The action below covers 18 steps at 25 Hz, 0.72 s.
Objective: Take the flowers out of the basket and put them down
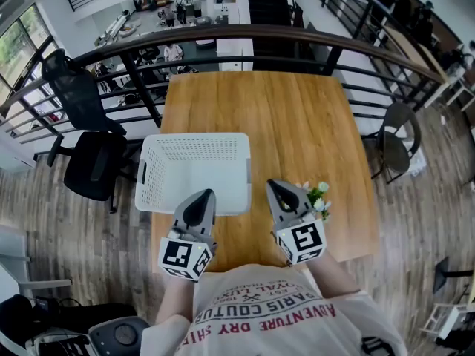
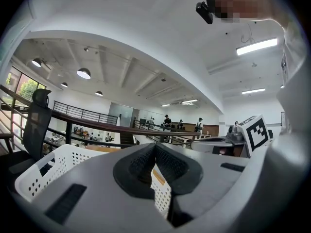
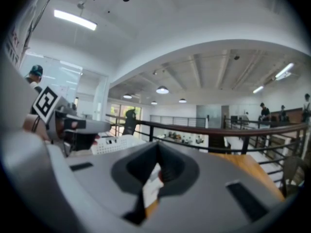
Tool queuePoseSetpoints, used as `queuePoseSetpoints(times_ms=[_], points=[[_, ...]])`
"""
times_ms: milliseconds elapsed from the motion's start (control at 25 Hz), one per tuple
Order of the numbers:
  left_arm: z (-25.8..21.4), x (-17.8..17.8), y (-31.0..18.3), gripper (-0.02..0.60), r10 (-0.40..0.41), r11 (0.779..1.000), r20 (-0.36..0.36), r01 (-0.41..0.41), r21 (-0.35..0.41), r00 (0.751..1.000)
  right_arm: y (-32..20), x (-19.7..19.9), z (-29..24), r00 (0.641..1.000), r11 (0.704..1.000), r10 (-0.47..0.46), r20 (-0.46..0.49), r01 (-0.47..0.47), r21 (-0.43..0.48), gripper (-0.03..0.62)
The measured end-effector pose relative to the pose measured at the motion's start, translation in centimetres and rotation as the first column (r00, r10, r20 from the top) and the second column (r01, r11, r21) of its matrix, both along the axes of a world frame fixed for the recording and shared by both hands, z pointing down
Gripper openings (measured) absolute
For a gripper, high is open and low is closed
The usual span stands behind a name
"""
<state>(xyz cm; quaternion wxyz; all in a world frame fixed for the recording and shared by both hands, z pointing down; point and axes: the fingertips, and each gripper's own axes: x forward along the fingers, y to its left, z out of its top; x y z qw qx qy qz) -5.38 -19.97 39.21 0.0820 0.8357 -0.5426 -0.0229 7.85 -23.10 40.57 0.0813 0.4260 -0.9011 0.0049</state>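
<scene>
A white perforated basket [image 1: 194,167] stands on the left half of the wooden table [image 1: 297,117], and I see no flowers in it. A small bunch of flowers [image 1: 319,197], white blossoms with green leaves, lies on the table just right of my right gripper [image 1: 274,187]. That gripper is shut, raised above the table's near edge, with the flowers beside its body and not at its tips. My left gripper [image 1: 205,194] hovers over the basket's near rim, also shut and holding nothing. The basket [image 2: 48,168] shows low in the left gripper view behind the closed jaws.
A dark railing [image 1: 260,34] curves round the table's far side, with a lower floor beyond. A black office chair [image 1: 89,150] stands left of the table and a round chair [image 1: 401,143] to its right. The person's torso is at the near edge.
</scene>
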Motion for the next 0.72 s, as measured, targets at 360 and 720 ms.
queuePoseSetpoints(times_ms=[360, 720], points=[[0.25, 0.23, 0.08, 0.026, -0.001, 1.0, 0.002, 0.001, -0.001, 1.0, 0.06, 0.31, 0.07, 1.0, 1.0, 0.004, 0.019, -0.004, 0.008, 0.027], [0.66, 0.72, 0.17, 0.025, 0.002, 1.0, 0.002, -0.002, -0.004, 1.0, -0.24, 0.65, 0.72, 1.0, 1.0, 0.004, 0.016, -0.004, -0.007, 0.026]])
